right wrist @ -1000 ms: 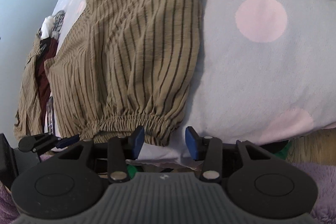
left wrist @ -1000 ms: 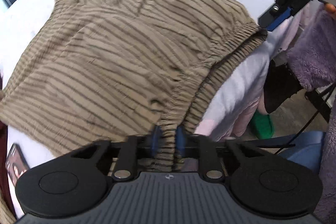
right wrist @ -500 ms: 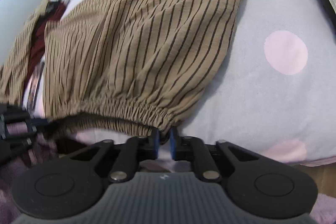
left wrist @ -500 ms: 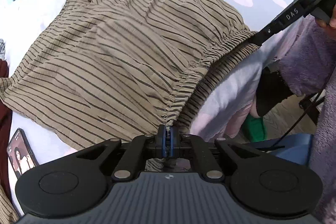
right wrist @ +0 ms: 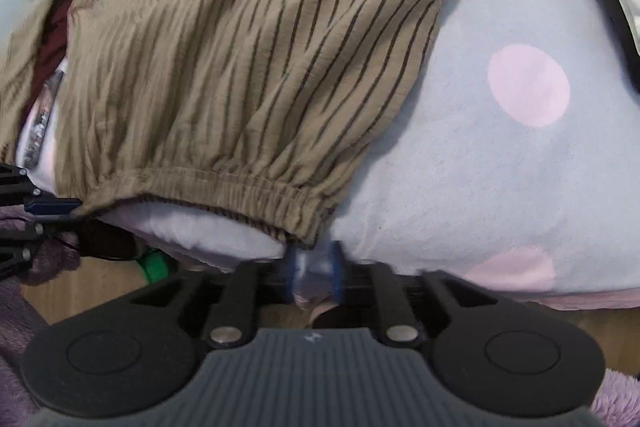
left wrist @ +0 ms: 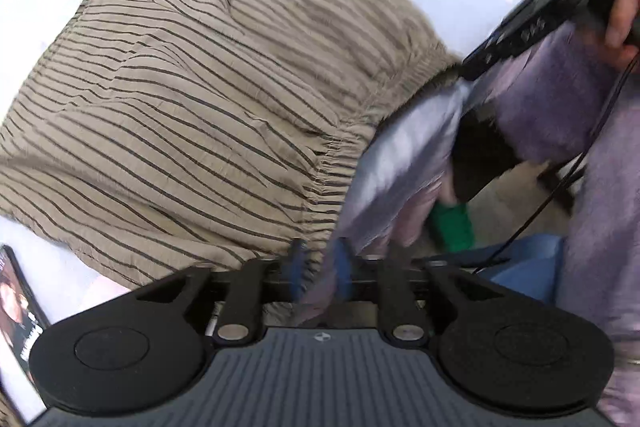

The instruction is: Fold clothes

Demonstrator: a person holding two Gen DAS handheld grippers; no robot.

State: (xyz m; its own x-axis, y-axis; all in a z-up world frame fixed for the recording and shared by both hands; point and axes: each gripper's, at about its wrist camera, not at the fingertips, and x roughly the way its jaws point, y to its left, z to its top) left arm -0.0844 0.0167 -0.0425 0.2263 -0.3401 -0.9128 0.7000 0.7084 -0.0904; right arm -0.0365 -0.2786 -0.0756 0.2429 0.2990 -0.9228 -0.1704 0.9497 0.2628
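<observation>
Left gripper (left wrist: 318, 267): slightly parted, blurred — waistband of the striped shorts (left wrist: 192, 99) just ahead.
Right gripper (right wrist: 314, 269): slightly parted — waistband corner at its tips.
Bed (right wrist: 500, 187): under the shorts.

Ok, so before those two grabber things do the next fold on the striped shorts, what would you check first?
1. Left gripper free: ok, fingers apart, holding nothing.
2. Right gripper free: ok, fingers apart, though blurred.
3. Striped shorts spread out on the bed: ok, one layer with light wrinkles.
4. Waistband fully on the bed: not ok, it sits at the edge and droops over.
5. Waistband clear of both sets of fingers: cannot tell, the pictures are blurred there.
6. Room to fold: not ok, a phone lies close beside the shorts.
</observation>
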